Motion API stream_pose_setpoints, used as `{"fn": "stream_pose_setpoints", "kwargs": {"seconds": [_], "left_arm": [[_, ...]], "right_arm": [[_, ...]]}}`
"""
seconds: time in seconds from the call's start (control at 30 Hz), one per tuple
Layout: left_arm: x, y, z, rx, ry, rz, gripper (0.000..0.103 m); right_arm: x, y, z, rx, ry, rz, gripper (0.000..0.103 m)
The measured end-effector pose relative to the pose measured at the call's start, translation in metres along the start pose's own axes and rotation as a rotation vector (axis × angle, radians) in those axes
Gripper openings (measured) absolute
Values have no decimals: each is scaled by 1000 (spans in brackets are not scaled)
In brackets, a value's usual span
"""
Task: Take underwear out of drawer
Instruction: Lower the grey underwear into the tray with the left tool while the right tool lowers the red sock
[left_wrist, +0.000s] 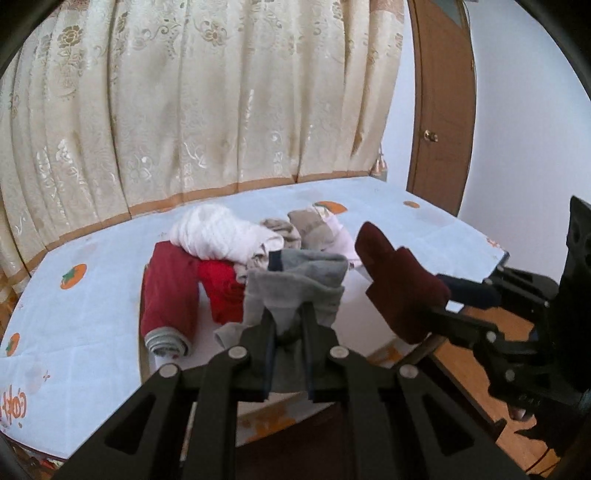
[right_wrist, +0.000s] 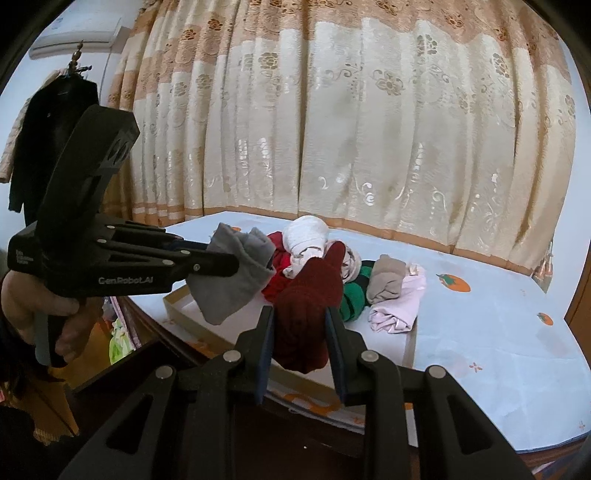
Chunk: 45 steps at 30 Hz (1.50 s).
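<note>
I had the left gripper (left_wrist: 289, 317) clamped narrow on a crumpled light-grey cotton garment with a dark navy band (left_wrist: 295, 288), the cloth bunched between the two black fingers and spilling out past their tips. My right gripper (right_wrist: 300, 325) was closed on a dark maroon knitted garment (right_wrist: 306, 314), which filled the gap between its fingers and stood up beyond them in a rounded point. Both pieces hung in the air, clear of the bed. Ahead of the left fingers, on the pale blue sheet printed with orange fruit (left_wrist: 92, 302), lay a heap of other clothes: a rolled dark red piece with a grey striped cuff (left_wrist: 168, 302) to the left of the fingertips, a bright red one (left_wrist: 221, 291) just behind the grey cloth, and a white bundle (left_wrist: 214, 236) further off. From the right wrist view, a green-and-black striped piece (right_wrist: 354, 291), a folded beige piece (right_wrist: 386, 282) and a pale pink piece (right_wrist: 397, 306) sat to the right of my right fingers. A cream floral curtain (left_wrist: 207, 103) hung behind the bed. I could see a hand (right_wrist: 33, 306) gripping the left tool's handle. A shallow open box or drawer edge (right_wrist: 177, 299) showed below the grey garment; I could not tell which.
</note>
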<state>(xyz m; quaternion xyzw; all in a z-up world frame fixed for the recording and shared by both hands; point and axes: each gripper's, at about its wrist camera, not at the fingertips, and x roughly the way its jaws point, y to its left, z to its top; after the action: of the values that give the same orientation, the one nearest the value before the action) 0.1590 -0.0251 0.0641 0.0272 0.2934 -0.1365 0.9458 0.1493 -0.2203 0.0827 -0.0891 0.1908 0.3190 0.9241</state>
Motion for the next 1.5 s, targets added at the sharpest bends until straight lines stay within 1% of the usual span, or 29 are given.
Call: {"fn": "stream_pose_setpoints", "kwargs": {"seconds": [0.2,0.43,0.5,0.77,0.9,1.4,1.47,1.5], "left_arm": [[8,-6,10,11,-1,2,10],[26,-5,10,-12,19,-1,10],[34,-5,9,-15,30,1,10],[74,-1,0,-53,102,-11,10],[86,2,-3,-68,118,-14,10],[108,11,-14,-107,148,-37,11],[110,12,-15,-114,152,-40,11],[111,12,-17,-119,153,-38,14]], "right_arm": [[8,-6,9,8,3,-10,30],[26,-25,14,69,36,-14,30],[33,-30,14,85,57,-17,30],[64,-42,6,125,122,-12,30],[77,-44,1,138,152,-11,30],[101,-53,-13,158,206,-21,30],[101,-52,-15,157,209,-20,30],[102,-51,-15,156,211,-21,30]]}}
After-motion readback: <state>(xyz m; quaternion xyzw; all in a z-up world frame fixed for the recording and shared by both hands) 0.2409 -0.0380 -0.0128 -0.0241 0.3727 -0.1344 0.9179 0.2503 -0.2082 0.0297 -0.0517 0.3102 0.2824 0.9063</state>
